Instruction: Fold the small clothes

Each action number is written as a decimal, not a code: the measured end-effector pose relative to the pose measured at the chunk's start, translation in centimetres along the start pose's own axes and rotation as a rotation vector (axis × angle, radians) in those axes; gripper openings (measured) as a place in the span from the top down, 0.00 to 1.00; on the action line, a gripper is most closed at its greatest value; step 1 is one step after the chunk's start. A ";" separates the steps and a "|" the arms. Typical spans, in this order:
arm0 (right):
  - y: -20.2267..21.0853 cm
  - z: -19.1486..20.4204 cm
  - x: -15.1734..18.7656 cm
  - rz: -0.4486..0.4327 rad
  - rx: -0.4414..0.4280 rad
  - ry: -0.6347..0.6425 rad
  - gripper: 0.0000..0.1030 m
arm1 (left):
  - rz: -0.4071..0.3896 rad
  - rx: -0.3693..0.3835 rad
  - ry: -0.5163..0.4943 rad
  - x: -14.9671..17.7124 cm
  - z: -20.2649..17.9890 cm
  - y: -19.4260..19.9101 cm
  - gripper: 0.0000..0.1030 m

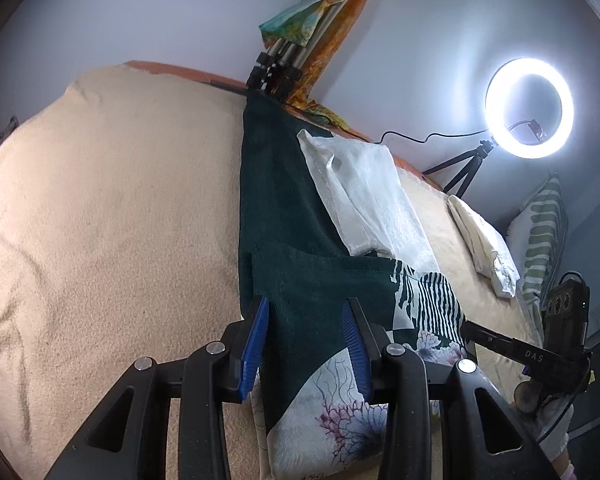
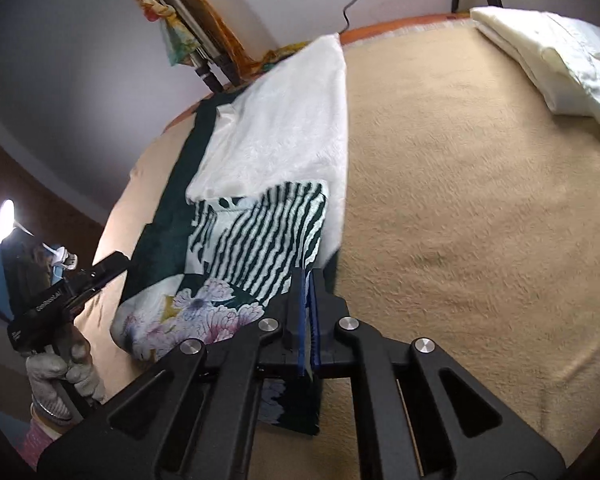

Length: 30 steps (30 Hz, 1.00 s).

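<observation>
Cloth lies limp and light along the bed; take its near hem. Left gripper straddles it, fingers spread; right gripper pinches its edge.

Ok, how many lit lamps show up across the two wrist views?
1, seen twice. The ring light stands on a small tripod at the bed's far edge in the left wrist view; the right wrist view shows the same ring light edge-on, behind the left gripper. Others may be out of frame.

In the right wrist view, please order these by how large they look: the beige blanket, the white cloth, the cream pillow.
1. beige blanket
2. white cloth
3. cream pillow, partly cut off by the frame edge, so unsure.
</observation>
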State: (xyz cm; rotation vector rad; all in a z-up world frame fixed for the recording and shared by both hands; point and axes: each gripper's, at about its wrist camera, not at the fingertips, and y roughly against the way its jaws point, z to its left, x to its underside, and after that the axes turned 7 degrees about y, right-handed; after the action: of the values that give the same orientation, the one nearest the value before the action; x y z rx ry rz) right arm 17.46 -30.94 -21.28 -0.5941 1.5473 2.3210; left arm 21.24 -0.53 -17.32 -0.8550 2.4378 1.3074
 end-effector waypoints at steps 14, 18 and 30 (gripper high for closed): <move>2.5 7.0 1.0 -0.132 0.044 0.260 0.58 | 0.040 0.081 -0.344 5.1 -6.7 0.7 0.63; 0.2 7.9 2.1 -0.057 0.124 0.327 0.58 | 0.125 0.062 -0.466 7.5 -8.1 -1.1 0.61; 2.5 2.4 2.3 0.001 0.086 0.151 0.58 | 0.124 0.099 -0.216 4.2 -3.1 1.4 0.59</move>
State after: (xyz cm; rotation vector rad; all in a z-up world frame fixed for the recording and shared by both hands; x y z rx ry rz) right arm 13.88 -29.67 -19.53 -0.7619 1.7034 2.2426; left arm 17.24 -4.07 -16.53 -0.5157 2.3920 1.2367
